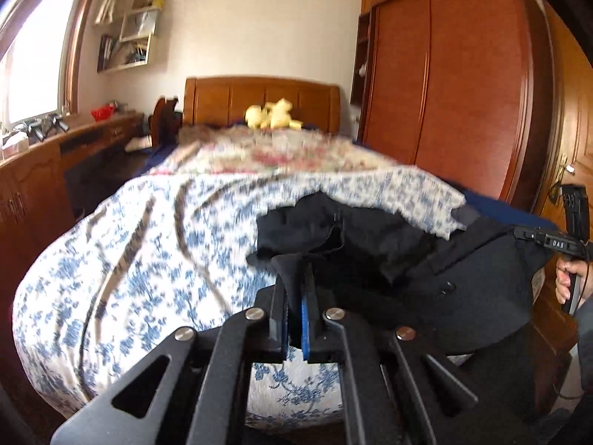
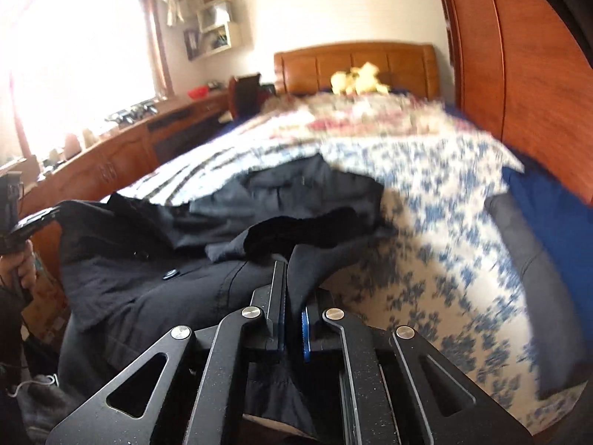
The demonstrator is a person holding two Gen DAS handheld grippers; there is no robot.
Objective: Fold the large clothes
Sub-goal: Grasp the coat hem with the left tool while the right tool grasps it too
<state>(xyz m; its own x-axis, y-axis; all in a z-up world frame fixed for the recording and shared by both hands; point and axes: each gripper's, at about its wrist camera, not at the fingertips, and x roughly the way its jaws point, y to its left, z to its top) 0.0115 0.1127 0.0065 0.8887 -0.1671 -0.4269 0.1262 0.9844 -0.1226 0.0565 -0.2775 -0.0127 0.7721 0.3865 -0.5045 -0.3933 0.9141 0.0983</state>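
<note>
Both tools are clamped on the coat (image 2: 155, 282): left tool (image 1: 294, 278), right tool (image 2: 292, 278), one edge each. Probably this spreads it over the bed (image 1: 148, 241) for folding.

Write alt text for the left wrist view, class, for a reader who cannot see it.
The left gripper has its jaws shut on a fold of a dark coat lying at the foot of a bed with a blue-and-white floral quilt. Behind are a wooden headboard, a yellow plush toy and a wardrobe.
</note>
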